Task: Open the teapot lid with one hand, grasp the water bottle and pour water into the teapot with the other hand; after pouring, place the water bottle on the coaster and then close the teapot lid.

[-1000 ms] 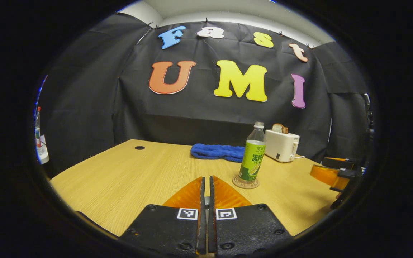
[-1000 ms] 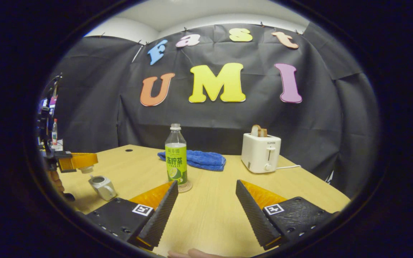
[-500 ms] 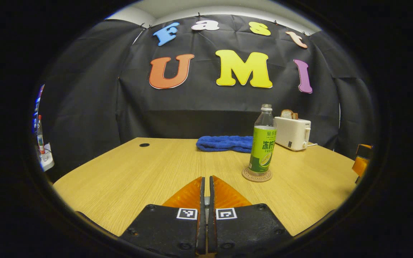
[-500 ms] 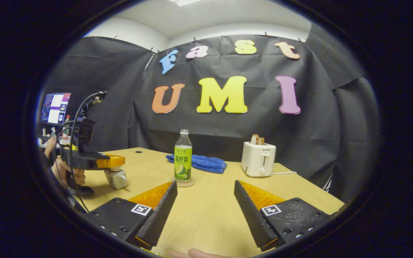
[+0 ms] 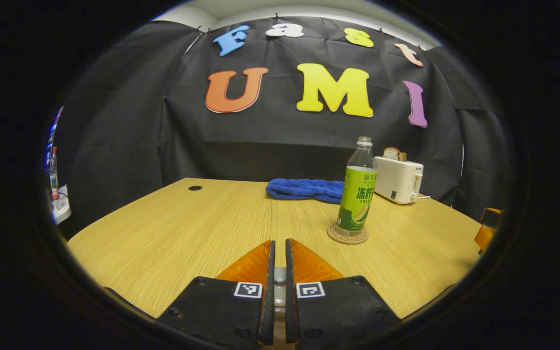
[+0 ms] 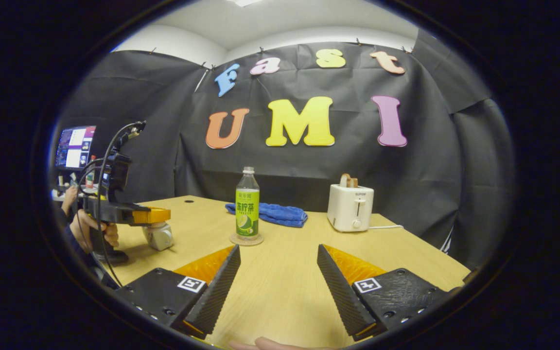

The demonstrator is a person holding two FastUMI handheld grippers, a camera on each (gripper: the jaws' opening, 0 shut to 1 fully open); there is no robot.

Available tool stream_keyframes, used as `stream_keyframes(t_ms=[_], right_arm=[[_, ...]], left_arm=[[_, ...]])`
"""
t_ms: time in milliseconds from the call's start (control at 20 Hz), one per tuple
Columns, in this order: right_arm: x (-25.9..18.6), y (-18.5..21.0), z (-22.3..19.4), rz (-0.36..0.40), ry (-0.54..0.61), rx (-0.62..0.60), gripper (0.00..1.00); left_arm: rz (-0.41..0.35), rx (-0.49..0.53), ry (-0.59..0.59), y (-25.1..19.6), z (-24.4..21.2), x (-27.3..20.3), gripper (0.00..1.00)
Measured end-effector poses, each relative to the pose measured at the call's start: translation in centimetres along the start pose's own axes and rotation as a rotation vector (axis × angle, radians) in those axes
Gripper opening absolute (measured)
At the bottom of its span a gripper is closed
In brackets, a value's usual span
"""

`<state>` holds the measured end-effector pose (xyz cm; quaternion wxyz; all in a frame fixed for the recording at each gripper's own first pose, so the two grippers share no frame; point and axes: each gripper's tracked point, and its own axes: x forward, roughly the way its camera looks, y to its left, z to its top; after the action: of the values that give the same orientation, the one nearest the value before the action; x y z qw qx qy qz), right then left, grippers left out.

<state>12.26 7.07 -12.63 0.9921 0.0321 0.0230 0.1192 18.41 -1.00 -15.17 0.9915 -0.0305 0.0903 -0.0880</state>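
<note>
A clear bottle with a green label (image 5: 358, 194) (image 6: 247, 206) stands upright on a round coaster (image 5: 347, 234) (image 6: 246, 239) near the middle of the wooden table (image 5: 187, 228). A small silver teapot (image 6: 158, 236) sits at the table's left in the right gripper view. The left gripper (image 6: 151, 215) rests right on top of it, held by a person's hand (image 6: 85, 228). In its own view the left gripper (image 5: 278, 243) is nearly closed, with a pale piece, seemingly the lid's knob, between the fingers. My right gripper (image 6: 278, 250) hangs open and empty, well short of the bottle.
A blue towel (image 5: 304, 189) (image 6: 270, 214) lies behind the bottle. A white toaster (image 5: 399, 180) (image 6: 350, 214) with bread stands at the back right, its cord trailing right. A cable hole (image 5: 195, 187) is at the table's back left. A monitor (image 6: 73, 146) glows beyond the left edge.
The left gripper has come down from above the open teapot onto its top. The gap between its fingers looks slightly wider. The right gripper has drawn back a little and stays open.
</note>
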Motion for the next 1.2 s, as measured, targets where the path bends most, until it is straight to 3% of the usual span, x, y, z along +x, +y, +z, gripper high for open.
stream_keyframes(t_ms=[250,350,400,550,600,650,700,800,1000,1100,1200], right_arm=[[-1.3,-0.1,1.9,-0.026,-0.026,-0.013,0.95],[-2.3,-0.5,3.3,-0.049,-0.041,-0.013,0.95],[-2.9,-0.9,4.1,-0.064,-0.052,-0.01,0.95],[-5.4,-2.1,7.1,-0.108,-0.088,0.009,0.95],[-6.3,-2.6,7.9,-0.125,-0.095,0.015,0.95],[-7.4,-3.1,8.8,-0.146,-0.104,0.014,0.95],[-8.5,-3.8,9.5,-0.171,-0.111,0.007,0.95],[-11.1,-4.7,11.0,-0.206,-0.133,-0.008,0.95],[-15.8,-6.5,12.0,-0.277,-0.128,-0.004,0.95],[-17.0,-6.5,11.7,-0.277,-0.105,0.024,0.94],[-17.3,-6.1,11.5,-0.262,-0.097,0.048,0.94]], left_arm=[[0.004,-0.024,-0.019,-0.2,2.9,-1.7,0.3],[-0.01,-0.021,-0.04,-1.3,4.5,-3.3,0.44],[-0.015,-0.005,-0.054,-1.8,5.2,-4.3,0.54],[-0.03,0.055,-0.105,-3.7,7.7,-7.7,0.63],[-0.027,0.067,-0.119,-4.2,8.3,-9.0,0.72],[-0.033,0.078,-0.125,-5.0,8.9,-10.3,0.7],[-0.04,0.089,-0.132,-5.9,9.3,-11.7,0.84],[-0.035,0.12,-0.133,-7.1,10.0,-14.5,0.98],[-0.006,0.126,-0.168,-9.0,12.2,-19.8,1.0],[0.013,0.096,-0.188,-9.5,12.7,-21.6,0.99],[-0.018,0.07,-0.221,-10.6,12.8,-23.0,1.0]])
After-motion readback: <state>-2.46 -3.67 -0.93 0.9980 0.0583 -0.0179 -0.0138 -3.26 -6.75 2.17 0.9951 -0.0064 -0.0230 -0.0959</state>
